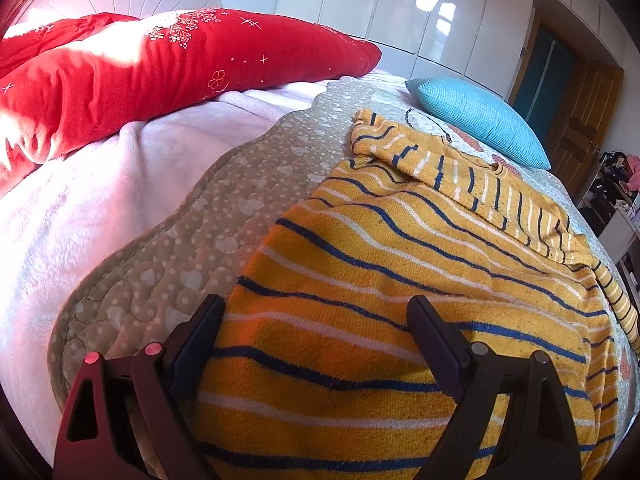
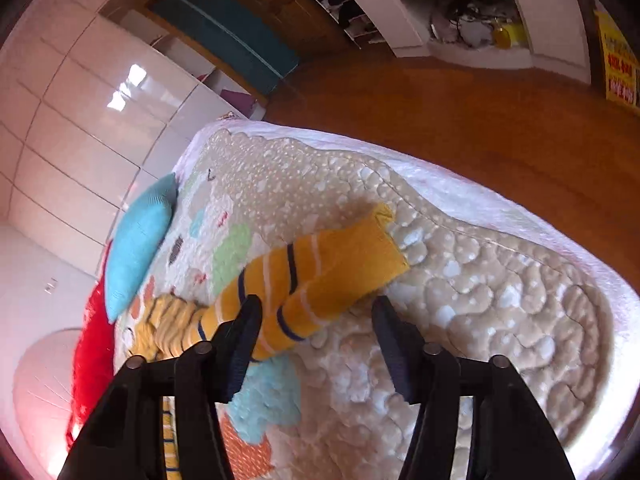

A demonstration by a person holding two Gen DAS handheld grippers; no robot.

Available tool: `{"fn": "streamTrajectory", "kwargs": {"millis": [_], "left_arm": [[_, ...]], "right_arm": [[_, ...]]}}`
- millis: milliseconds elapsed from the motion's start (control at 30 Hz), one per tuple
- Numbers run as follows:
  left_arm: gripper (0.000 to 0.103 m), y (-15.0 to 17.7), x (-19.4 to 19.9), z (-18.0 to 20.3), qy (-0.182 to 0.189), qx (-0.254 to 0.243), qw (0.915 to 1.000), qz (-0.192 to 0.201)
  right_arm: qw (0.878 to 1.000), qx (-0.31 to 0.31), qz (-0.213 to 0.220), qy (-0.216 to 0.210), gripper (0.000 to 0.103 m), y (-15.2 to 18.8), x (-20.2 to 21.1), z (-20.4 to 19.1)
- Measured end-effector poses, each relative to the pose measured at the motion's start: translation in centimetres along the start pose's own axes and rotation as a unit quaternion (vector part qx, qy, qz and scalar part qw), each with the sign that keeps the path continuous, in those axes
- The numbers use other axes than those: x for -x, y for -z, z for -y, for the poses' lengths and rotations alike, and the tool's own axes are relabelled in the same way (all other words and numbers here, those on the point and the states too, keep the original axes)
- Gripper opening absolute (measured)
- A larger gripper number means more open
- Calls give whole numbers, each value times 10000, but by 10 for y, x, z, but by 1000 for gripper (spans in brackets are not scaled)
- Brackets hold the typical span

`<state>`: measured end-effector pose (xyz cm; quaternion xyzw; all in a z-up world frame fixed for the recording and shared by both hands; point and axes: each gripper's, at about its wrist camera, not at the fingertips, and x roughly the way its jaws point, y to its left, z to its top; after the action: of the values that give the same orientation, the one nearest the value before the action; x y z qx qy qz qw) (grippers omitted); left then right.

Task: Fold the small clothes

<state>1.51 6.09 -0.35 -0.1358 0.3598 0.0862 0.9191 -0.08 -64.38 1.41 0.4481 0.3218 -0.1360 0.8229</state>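
A small yellow sweater [image 1: 392, 280] with blue and white stripes lies on the quilted bed cover [image 1: 208, 216]. One sleeve is folded across its upper part. My left gripper [image 1: 316, 308] is open just above the sweater's near body, holding nothing. In the right wrist view the sweater's other sleeve [image 2: 320, 272] lies stretched out on the quilt [image 2: 480, 280]. My right gripper [image 2: 316, 308] is open right over that sleeve's middle, its left finger [image 2: 244, 340] next to the cloth, and it is not closed on the sleeve.
A red duvet [image 1: 152, 72] and a pink blanket [image 1: 80, 208] lie at the left of the bed. A blue cushion [image 1: 476, 120] sits beyond the sweater; it also shows in the right wrist view [image 2: 136, 240]. The bed edge and wooden floor [image 2: 480, 120] are at the right.
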Motion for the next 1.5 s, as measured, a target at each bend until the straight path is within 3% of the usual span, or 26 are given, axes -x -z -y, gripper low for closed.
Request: {"fn": "streamTrajectory", "kwargs": {"millis": [33, 133, 400, 433, 467, 500, 533, 767, 800, 867, 900, 1033, 1233, 1300, 1367, 1400, 1433, 1500], "left_arm": [[91, 0, 0, 0, 11, 7, 10000, 9], [91, 1, 1, -2, 69, 39, 10000, 26], [92, -1, -1, -1, 89, 16, 9999, -54], [93, -1, -1, -1, 89, 10, 9999, -64], [93, -1, -1, -2, 97, 13, 9999, -69], [93, -1, -1, -2, 101, 21, 9999, -68], [93, 0, -1, -1, 111, 29, 9999, -70], [93, 0, -1, -2, 120, 32, 9999, -45], [93, 0, -1, -1, 110, 25, 9999, -38], [93, 1, 0, -1, 106, 19, 9999, -13], [93, 1, 0, -2, 118, 25, 9999, 2], [93, 0, 1, -4, 173, 61, 9998, 29], [93, 0, 0, -2, 121, 23, 9999, -23], [93, 0, -1, -2, 137, 23, 9999, -29], [93, -1, -1, -2, 164, 34, 9999, -27], [93, -1, -1, -3, 174, 40, 9998, -27], [94, -1, -1, -3, 176, 41, 9998, -29], [94, -1, -2, -2, 168, 29, 9998, -42]], "right_arm": [[9999, -69, -43, -90, 11, -4, -2, -1], [9999, 70, 73, -138, 2, -10, 11, -24], [9928, 910, 686, -378, 3, -16, 113, -123], [9926, 907, 732, -353, 8, -16, 120, -126], [9930, 952, 609, -336, 21, -17, 119, -127], [9940, 997, 359, -259, 64, -15, 111, -126], [9949, 984, 181, -115, 83, -12, 100, -119], [9981, 197, -68, 582, 83, 6, 20, -37], [9971, 105, -107, 747, 80, 7, 7, -30], [9981, -123, -144, 592, 47, 8, -13, -17], [9987, -169, -178, 441, 12, 7, -18, -15], [9996, 188, -56, 194, 9, 3, 1, -43], [9909, 315, 155, -1301, 8, -11, 101, -136], [9863, 152, 338, -1610, 8, -20, 133, -158], [9872, -78, 476, -1521, 11, -27, 149, -169], [9908, -204, 521, -1231, 16, -29, 149, -169], [9939, -316, 548, -907, 38, -32, 146, -165], [9968, -339, 576, -449, 68, -39, 130, -148]]}}
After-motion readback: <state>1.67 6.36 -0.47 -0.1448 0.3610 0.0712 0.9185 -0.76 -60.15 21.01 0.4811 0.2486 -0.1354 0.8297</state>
